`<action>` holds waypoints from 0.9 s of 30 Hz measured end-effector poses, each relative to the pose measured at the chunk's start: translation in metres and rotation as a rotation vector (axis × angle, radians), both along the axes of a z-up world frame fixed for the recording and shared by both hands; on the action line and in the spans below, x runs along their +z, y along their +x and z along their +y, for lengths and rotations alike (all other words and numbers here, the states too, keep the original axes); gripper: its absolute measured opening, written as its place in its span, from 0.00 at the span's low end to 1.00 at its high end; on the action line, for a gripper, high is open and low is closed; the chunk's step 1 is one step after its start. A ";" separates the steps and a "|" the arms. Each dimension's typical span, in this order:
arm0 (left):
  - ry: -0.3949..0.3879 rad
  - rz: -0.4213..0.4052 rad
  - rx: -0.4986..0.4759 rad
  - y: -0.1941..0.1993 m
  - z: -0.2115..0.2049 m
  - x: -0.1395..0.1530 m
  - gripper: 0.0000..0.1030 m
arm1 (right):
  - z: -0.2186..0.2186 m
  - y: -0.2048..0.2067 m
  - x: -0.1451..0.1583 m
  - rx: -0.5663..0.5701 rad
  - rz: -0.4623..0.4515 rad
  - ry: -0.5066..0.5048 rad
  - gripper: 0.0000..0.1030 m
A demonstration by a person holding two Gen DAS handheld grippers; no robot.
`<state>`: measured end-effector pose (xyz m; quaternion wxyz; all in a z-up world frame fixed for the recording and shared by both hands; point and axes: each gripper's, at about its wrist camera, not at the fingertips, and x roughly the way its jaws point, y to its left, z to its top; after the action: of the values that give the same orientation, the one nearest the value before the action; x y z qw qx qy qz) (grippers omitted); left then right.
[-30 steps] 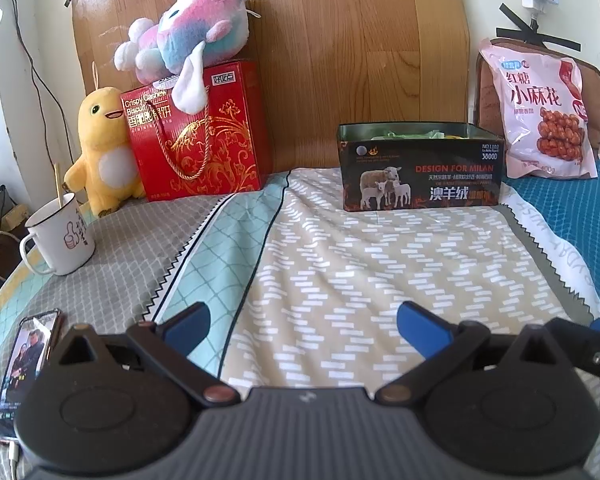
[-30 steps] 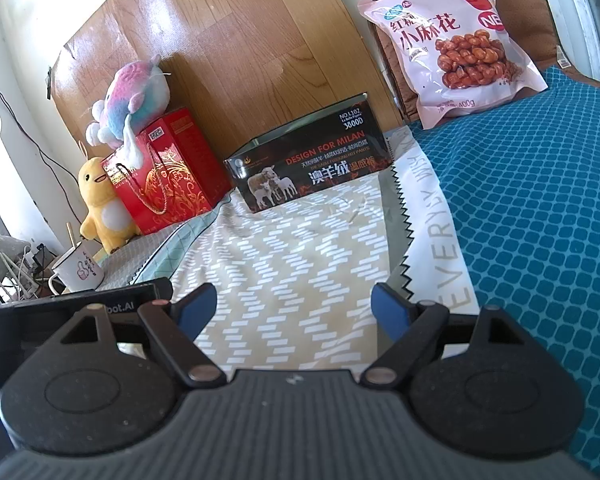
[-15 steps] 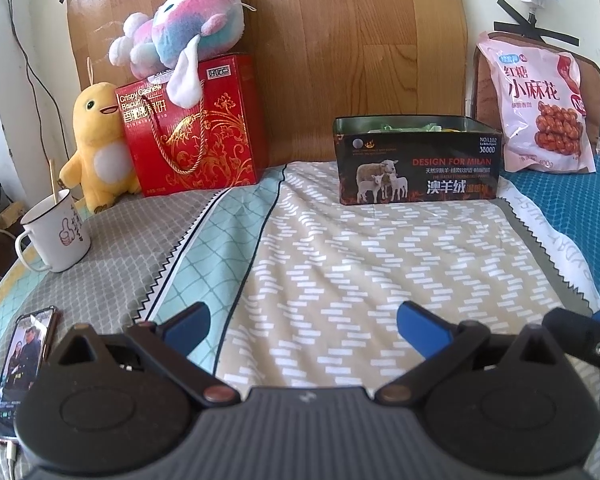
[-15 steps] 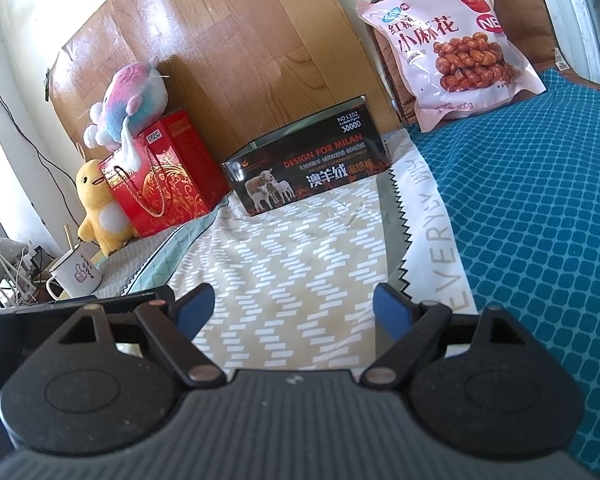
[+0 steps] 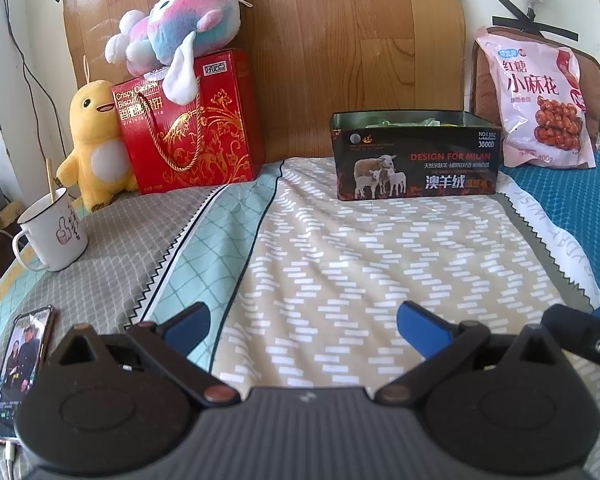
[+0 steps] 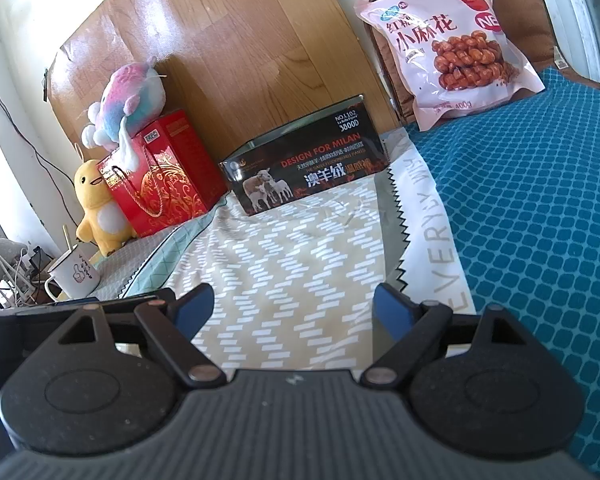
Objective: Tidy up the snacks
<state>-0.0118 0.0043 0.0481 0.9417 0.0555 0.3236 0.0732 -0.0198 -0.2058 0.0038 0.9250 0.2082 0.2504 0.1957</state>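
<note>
A black open-topped tin box (image 5: 414, 156) with a sheep picture stands at the back of the bed, with green wrappers showing inside; it also shows in the right wrist view (image 6: 304, 172). A pink snack bag (image 5: 540, 100) leans on a brown cushion at the back right, also seen in the right wrist view (image 6: 444, 40). A red biscuit gift box (image 5: 188, 124) stands at the back left. My left gripper (image 5: 304, 320) is open and empty over the patterned sheet. My right gripper (image 6: 294, 304) is open and empty, to the right of the left one.
A plush toy (image 5: 180, 32) lies on the red box, a yellow plush duck (image 5: 92, 140) beside it. A white mug (image 5: 54, 230) and a phone (image 5: 20, 368) sit at the left. A wooden headboard (image 5: 340, 40) backs the bed. A teal mat (image 6: 540, 200) covers the right side.
Both grippers have drawn back a little from the tin box and lifted slightly. Both stay open and empty.
</note>
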 end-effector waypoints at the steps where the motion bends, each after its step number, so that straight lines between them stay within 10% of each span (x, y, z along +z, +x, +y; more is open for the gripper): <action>1: 0.000 0.001 0.000 0.000 0.000 0.000 1.00 | 0.000 0.000 0.000 0.000 0.001 0.000 0.86; 27: -0.003 0.003 0.002 -0.001 0.001 -0.002 1.00 | 0.001 0.001 -0.002 -0.003 0.005 -0.002 0.86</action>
<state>-0.0129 0.0055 0.0462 0.9412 0.0541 0.3253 0.0734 -0.0192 -0.2052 0.0022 0.9249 0.2084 0.2525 0.1935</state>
